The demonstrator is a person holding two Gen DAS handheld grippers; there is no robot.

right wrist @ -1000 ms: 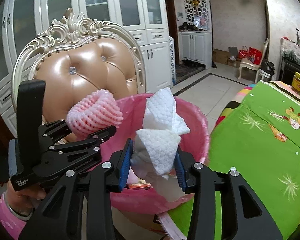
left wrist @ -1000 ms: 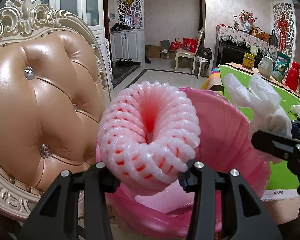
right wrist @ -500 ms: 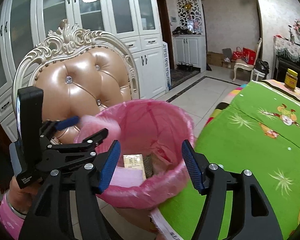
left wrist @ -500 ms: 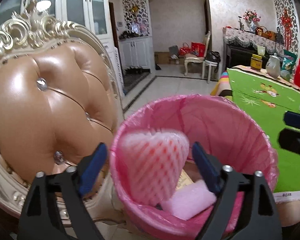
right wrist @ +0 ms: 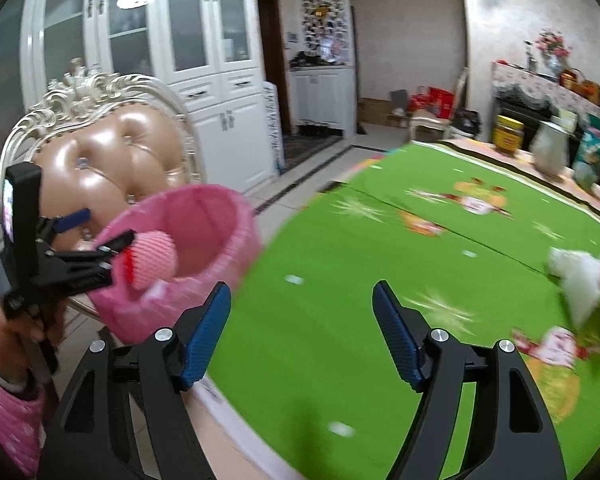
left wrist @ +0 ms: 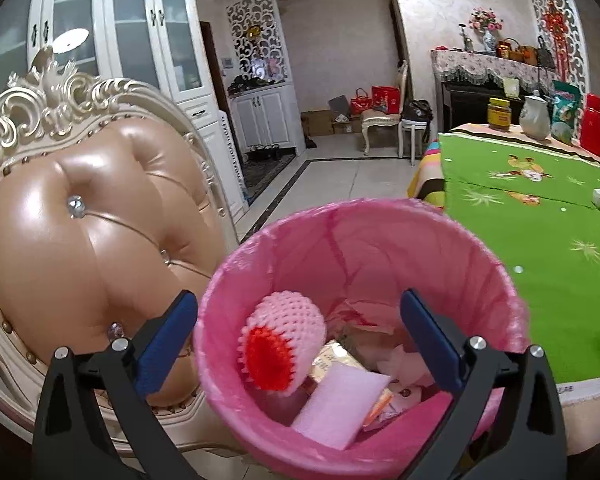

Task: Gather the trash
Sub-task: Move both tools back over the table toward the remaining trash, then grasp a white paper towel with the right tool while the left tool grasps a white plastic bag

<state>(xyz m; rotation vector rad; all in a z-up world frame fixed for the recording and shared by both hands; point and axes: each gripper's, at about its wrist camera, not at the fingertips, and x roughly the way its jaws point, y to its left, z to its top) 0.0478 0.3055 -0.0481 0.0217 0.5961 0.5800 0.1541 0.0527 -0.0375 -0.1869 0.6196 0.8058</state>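
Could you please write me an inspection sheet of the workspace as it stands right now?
Surface: green tablecloth on the table, right of the bin.
Job's things: pink-lined bin holds a foam net, a pink foam pad and wrappers; white tissue lies on the cloth.
Clutter: yellow jar, white jug, red container at the table's far end.
Grippers: left gripper open over the bin, empty; right gripper open over the cloth, empty.
Cables: nothing seen.
Surroundings: tufted chair, white cabinets, tiled floor.
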